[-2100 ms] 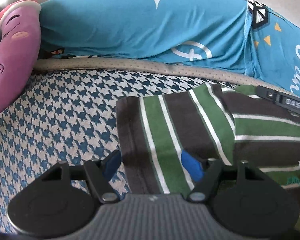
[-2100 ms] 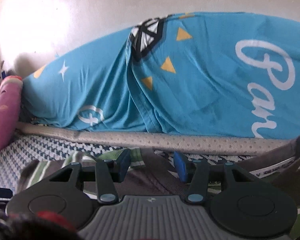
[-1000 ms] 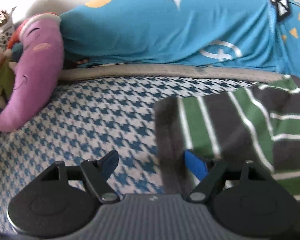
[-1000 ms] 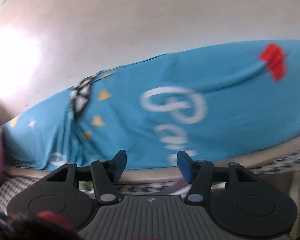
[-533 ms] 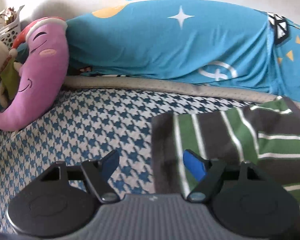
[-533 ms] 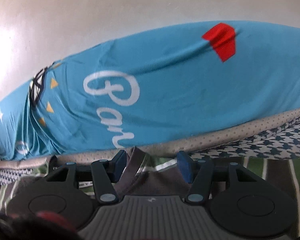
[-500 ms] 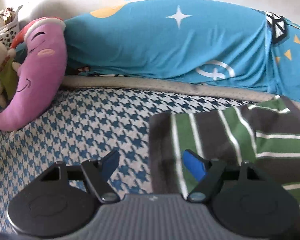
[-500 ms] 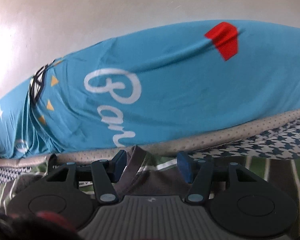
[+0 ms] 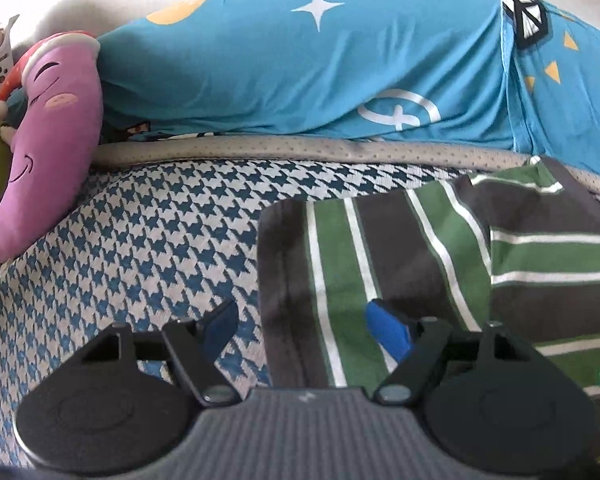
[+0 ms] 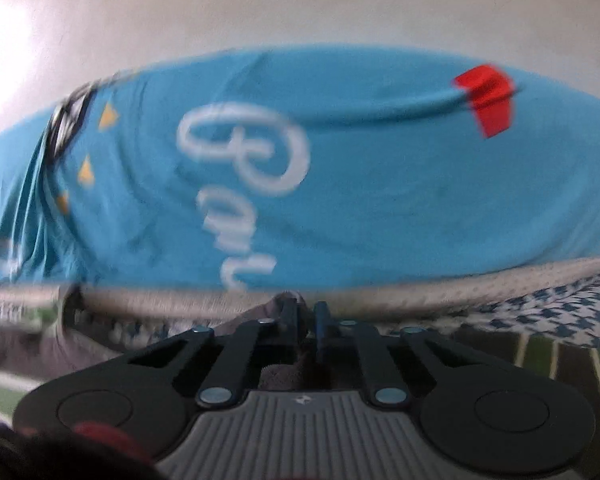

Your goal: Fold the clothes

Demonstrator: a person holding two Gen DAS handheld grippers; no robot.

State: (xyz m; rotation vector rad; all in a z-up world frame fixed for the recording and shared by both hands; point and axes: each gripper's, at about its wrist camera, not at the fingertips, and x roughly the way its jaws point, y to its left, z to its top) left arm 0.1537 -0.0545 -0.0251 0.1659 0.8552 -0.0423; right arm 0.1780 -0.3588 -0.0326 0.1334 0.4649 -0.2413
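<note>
Folding is partway — the striped shirt [image 9: 400, 248] lies doubled over near the bed's [image 9: 140, 240] far edge. Right tongs [image 10: 306, 316] are pinched closed on its dark fabric; left tongs [image 9: 304, 326] gape wide, empty, straddling its side edge. More folds likely remain.

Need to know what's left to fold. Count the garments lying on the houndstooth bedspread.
1: a green-and-grey striped shirt, partly folded, lying right of centre on the houndstooth bedspread. The right gripper pinches its grey edge; the left gripper is open over its left edge. More may lie out of view.
</note>
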